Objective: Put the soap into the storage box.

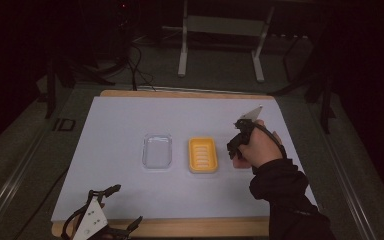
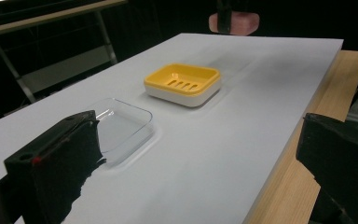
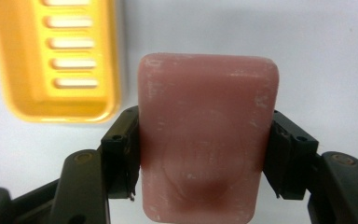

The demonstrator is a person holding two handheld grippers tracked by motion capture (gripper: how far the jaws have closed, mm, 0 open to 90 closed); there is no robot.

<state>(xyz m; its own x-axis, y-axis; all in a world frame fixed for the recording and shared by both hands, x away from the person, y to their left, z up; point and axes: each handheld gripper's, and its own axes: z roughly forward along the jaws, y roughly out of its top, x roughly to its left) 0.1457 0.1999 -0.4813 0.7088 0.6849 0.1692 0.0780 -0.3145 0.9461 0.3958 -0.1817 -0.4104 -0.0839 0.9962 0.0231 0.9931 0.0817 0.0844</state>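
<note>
While the right tongs point(image 3: 200, 154) pinch the pink soap bar point(image 3: 207, 140) across its width, one black jaw pressed on each long side, the bar hangs clear above the white sheet point(image 1: 130, 120) that covers the worktop point(image 1: 190, 227). In the right gripper view the soap is held flat, its broad face toward the camera, with a faint round stamp in its surface and pale scuffs along the edges. The yellow soap dish point(image 3: 51, 60) lies just to the left of the bar, apart from it, slotted floor bare. In the high view the right hand point(image 1: 260, 147) sits at the right of the sheet, right of the yellow soap dish point(image 1: 203, 155), with a sliver of pink below the hand. A clear plastic tray point(image 1: 157, 151) lies left of the yellow dish, near it but not touching; both rest on the sheet around its middle. In the left gripper view the soap bar point(image 2: 242, 22) shows at the far end, raised off the sheet, beyond the yellow dish point(image 2: 182, 84) and clear tray point(image 2: 121, 126). The left tongs point(image 1: 122, 207) rest at the near left edge of the worktop, jaws spread wide with nothing between them.
</note>
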